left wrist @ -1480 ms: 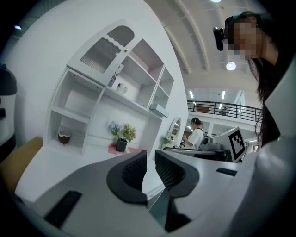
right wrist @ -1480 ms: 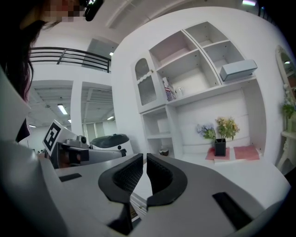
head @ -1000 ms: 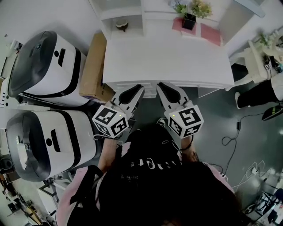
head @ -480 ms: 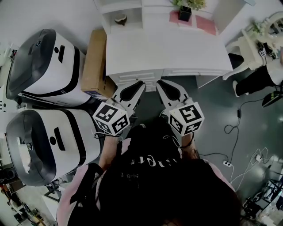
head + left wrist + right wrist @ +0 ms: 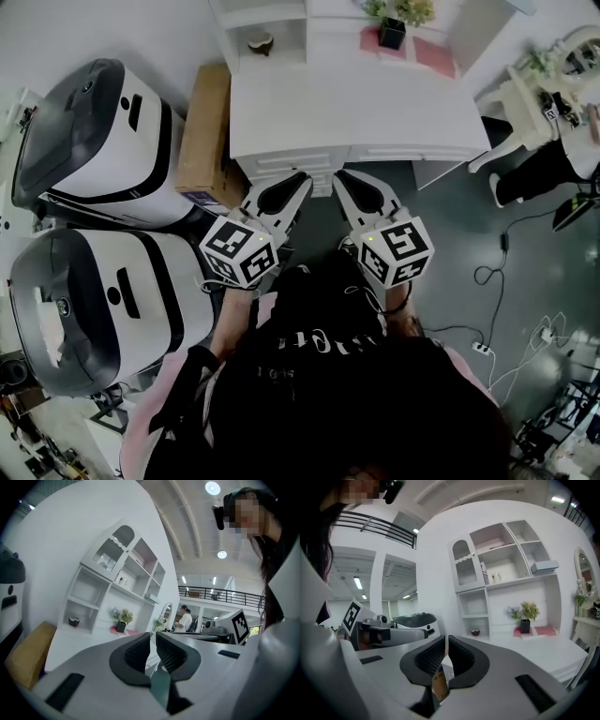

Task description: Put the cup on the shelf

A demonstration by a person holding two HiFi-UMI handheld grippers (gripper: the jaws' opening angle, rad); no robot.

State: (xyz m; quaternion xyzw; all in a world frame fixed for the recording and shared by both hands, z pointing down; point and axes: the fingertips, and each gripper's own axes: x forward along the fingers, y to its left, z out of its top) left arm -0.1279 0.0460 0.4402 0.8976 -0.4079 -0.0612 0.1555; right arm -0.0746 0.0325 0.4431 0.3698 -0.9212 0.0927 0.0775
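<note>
A small dark cup (image 5: 260, 40) sits in the lowest left cubby of the white shelf unit (image 5: 281, 19) behind the white desk (image 5: 356, 103). The same cup (image 5: 73, 620) shows far ahead in the left gripper view, and the cup (image 5: 475, 632) also appears in the right gripper view. My left gripper (image 5: 300, 178) and right gripper (image 5: 339, 176) are side by side at the desk's front edge, pointing at the shelf. The left gripper (image 5: 152, 637) is shut and empty. The right gripper (image 5: 446, 639) is shut too, with nothing between its pads.
Two big white-and-black machines (image 5: 94, 141) (image 5: 103, 309) stand at the left, with a cardboard box (image 5: 202, 131) beside the desk. A potted plant (image 5: 392, 33) and pink mats (image 5: 441, 56) lie at the desk's back. A person (image 5: 534, 178) and floor cables (image 5: 487, 281) are at the right.
Both grippers, shut throughout, have come a little nearer the desk's front. The head view has shifted slightly, so the desk now sits a bit higher in it.
</note>
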